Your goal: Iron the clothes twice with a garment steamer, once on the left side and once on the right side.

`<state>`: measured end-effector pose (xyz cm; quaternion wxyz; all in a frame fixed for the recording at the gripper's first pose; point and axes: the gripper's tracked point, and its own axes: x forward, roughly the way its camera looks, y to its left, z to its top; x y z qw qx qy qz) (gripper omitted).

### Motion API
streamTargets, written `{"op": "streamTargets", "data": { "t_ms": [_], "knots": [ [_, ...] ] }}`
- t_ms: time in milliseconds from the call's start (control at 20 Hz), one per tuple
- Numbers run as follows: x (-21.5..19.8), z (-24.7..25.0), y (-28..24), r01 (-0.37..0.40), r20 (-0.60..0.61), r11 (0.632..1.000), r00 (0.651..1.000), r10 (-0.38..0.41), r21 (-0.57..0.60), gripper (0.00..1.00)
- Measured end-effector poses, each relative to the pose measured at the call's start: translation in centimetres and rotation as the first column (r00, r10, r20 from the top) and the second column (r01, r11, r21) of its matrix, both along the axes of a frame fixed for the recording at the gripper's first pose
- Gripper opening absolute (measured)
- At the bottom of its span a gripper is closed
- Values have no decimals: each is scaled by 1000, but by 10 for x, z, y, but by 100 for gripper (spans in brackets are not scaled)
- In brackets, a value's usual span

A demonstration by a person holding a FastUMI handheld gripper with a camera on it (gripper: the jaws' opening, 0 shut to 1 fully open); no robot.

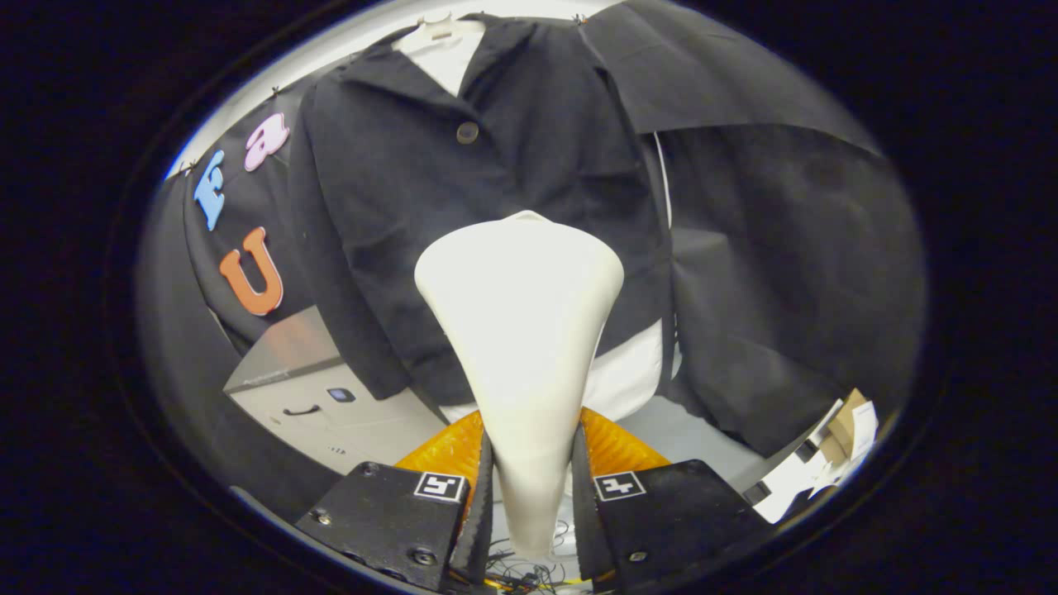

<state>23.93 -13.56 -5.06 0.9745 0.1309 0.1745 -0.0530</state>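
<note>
Black cloth is hanging behind a dark shirt [463,215] on a white form. Both fingers of the hand-held gripper [529,496] are clamping the steamer [521,330], its head standing before the shirt's front.

- The one fisheye camera rode on the tool [529,504] and looked forward along its two fingers, which pressed on the steamer [521,330].
- It faced the shirt [463,207] from near, tilted slightly upward toward the collar.

Steamer [519,330] between the gripper [531,487] fingers, both pressing its handle. Shirt [463,207] on a mannequin [438,37] just beyond the steamer head. Cabinet [331,405] below, left of the shirt.
</note>
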Motion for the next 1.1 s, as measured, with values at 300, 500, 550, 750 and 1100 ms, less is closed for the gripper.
{"op": "streamTargets", "data": {
  "t_ms": [300,500,550,750,1100],
  "knots": [
    [11,120,-47,23,190,1000,982,-19,-19,43],
    [41,208,-63,-27,288,1000,957,30,-16,43],
    [49,230,-68,-33,312,999,949,40,-28,43],
    [87,297,-78,-64,375,997,924,71,-33,43],
    [132,337,-77,-101,365,989,921,134,-107,43]
  ]
}}
